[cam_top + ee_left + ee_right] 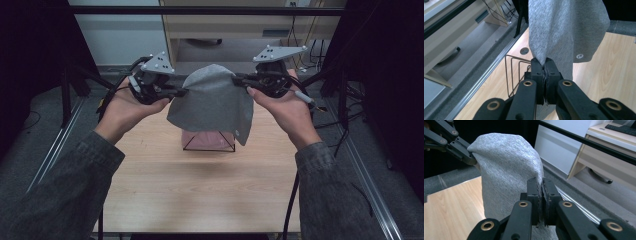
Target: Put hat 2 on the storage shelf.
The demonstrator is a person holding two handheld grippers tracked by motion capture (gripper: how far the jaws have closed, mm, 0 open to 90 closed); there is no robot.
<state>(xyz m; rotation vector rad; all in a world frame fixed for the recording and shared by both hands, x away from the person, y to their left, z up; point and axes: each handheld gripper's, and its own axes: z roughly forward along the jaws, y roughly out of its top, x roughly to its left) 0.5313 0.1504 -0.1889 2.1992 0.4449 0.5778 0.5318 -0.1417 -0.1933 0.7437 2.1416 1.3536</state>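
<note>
Above the pale wooden counter, a grey cloth hangs over a wire rack, pinched at its top corners by left claw and right claw.

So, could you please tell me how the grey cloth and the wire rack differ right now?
The grey cloth hangs in the air, pinched by the left gripper and right gripper; the wire rack stands on the table. The cloth is soft and opaque; the rack is thin open wire.
</note>
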